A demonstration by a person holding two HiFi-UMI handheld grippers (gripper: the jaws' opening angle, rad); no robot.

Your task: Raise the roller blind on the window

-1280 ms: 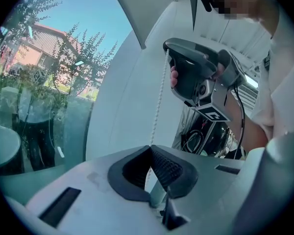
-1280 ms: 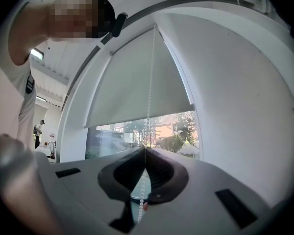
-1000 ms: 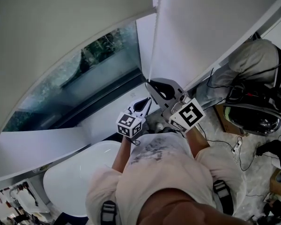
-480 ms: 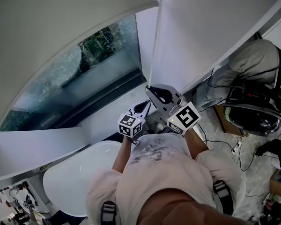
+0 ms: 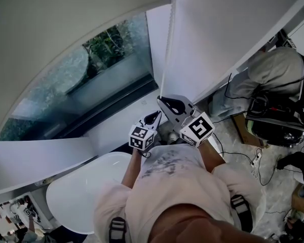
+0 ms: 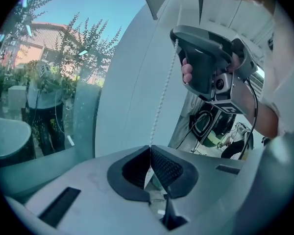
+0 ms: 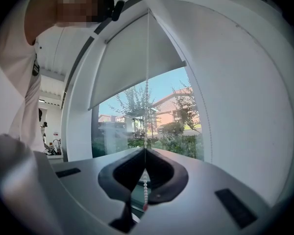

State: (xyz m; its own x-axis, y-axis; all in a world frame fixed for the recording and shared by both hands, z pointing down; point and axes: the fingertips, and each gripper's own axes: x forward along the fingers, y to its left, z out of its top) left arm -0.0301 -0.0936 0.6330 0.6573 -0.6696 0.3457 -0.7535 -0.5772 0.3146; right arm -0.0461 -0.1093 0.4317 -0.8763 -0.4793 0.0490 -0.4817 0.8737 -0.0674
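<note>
The grey roller blind covers the upper part of the window, and trees and a house show below its edge. A white bead chain hangs beside the window frame. My right gripper is shut on the chain, which passes between its jaws and dangles below them. My left gripper sits just under the right one and is also shut on the bead chain, at its jaw tips. The right gripper shows above in the left gripper view.
A white wall panel stands right of the chain. A white tub lies below the sill. At the right a person sits among cables and dark gear on the floor.
The blind's lower edge has risen a little, showing more glass. The right gripper has shifted slightly down and left with the chain; the left gripper has barely moved.
</note>
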